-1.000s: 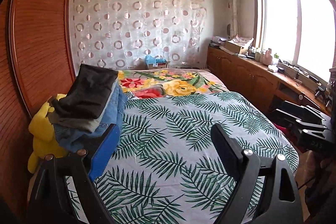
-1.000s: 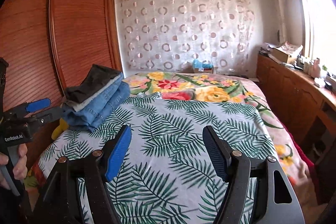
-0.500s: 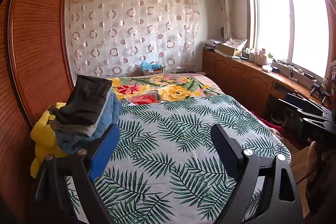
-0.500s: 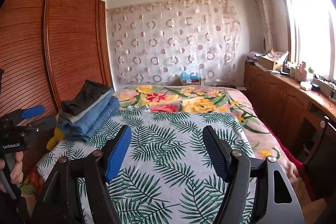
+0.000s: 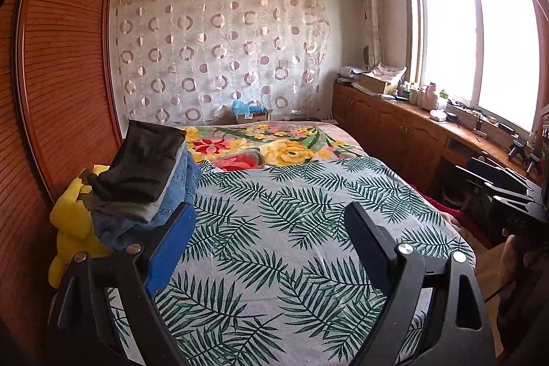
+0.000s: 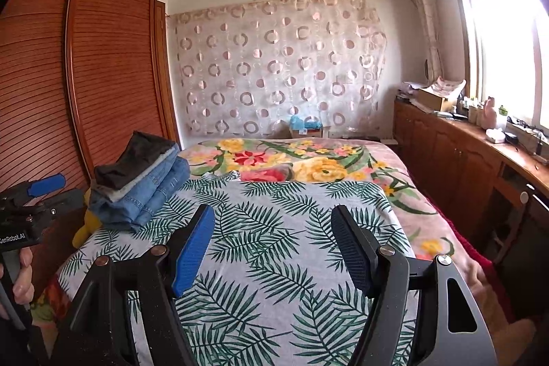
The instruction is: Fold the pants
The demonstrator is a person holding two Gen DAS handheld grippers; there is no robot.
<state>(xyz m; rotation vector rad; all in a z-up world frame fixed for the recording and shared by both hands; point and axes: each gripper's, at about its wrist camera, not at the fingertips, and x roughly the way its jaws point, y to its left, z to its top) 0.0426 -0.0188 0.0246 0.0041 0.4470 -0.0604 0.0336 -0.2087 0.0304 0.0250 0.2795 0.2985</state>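
Note:
A stack of folded pants (image 5: 144, 184) lies at the bed's left edge: dark pants on top, grey under them, blue jeans at the bottom. It also shows in the right wrist view (image 6: 140, 180). My left gripper (image 5: 271, 228) is open and empty, held above the near end of the bed, to the right of the stack. My right gripper (image 6: 274, 232) is open and empty, above the palm-leaf sheet (image 6: 274, 204). The left gripper also shows at the left edge of the right wrist view (image 6: 34, 194).
A yellow plush toy (image 5: 72, 228) sits under the stack by the wooden wardrobe (image 5: 61, 74). A floral blanket (image 5: 267, 143) covers the bed's far end. A wooden cabinet (image 5: 411, 132) with clutter runs along the right under the window.
Both grippers have pulled back and tilted up, so more of the room and ceiling shows. The jaws stay open. The stack has not moved.

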